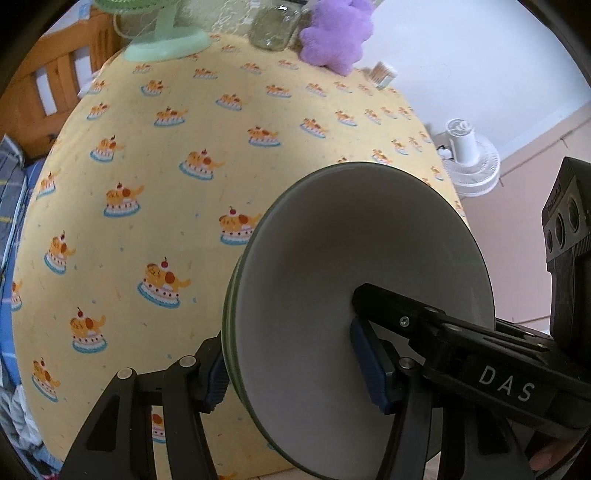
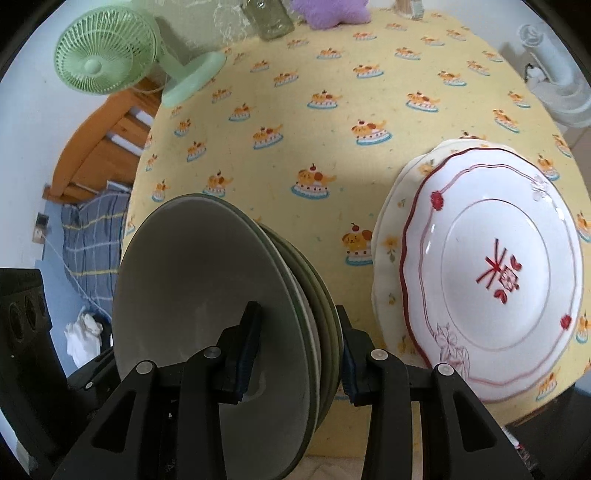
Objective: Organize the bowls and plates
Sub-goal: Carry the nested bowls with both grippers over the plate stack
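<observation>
We see the desk's pale yellow cloth (image 2: 332, 122) printed all over with orange puppies on white, blue-rimmed cakes topped with red cherries. The stacked ceramic bowls (image 2: 207, 295) are grey-white inside with dull green rims and outsides. The scalloped white porcelain plate (image 2: 495, 266) carries dark red rim lines, red rosettes and a red emblem at its centre; the cream plate beneath it (image 2: 388, 254) shows small yellow flowers. At the desk's far edge stand a mint-green plastic fan (image 2: 107, 55), a clear glass jar (image 1: 273, 26) and a lilac plush toy (image 1: 336, 33). Each black claw (image 2: 295, 362) has dark blue pads (image 2: 248, 363).
</observation>
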